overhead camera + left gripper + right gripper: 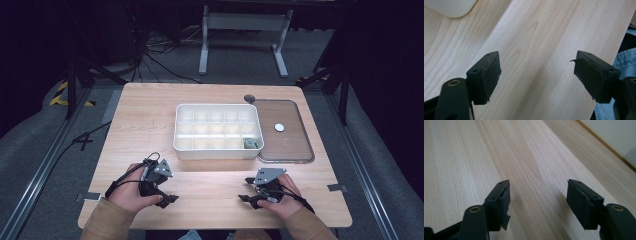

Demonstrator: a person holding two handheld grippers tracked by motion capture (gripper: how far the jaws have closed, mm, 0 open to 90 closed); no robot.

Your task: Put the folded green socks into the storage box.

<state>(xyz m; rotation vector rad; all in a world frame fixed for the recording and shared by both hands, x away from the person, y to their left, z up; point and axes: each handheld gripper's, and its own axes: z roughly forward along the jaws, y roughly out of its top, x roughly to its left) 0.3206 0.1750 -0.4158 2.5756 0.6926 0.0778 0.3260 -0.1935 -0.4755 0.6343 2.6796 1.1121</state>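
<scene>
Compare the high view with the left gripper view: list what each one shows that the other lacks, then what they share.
High view alone: the clear lid with a white disc on it, a small grey-green object in the white compartment box's near right corner cell, the right tool, and both hands.

Left gripper view alone: blue denim past the table edge.

Shared: the wooden table, the box's corner, and the open left tool.

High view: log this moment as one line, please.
left claw open, empty | right claw open, empty | white divided box mid-table, small grey object in near-right cell | clear lid beside box
</scene>
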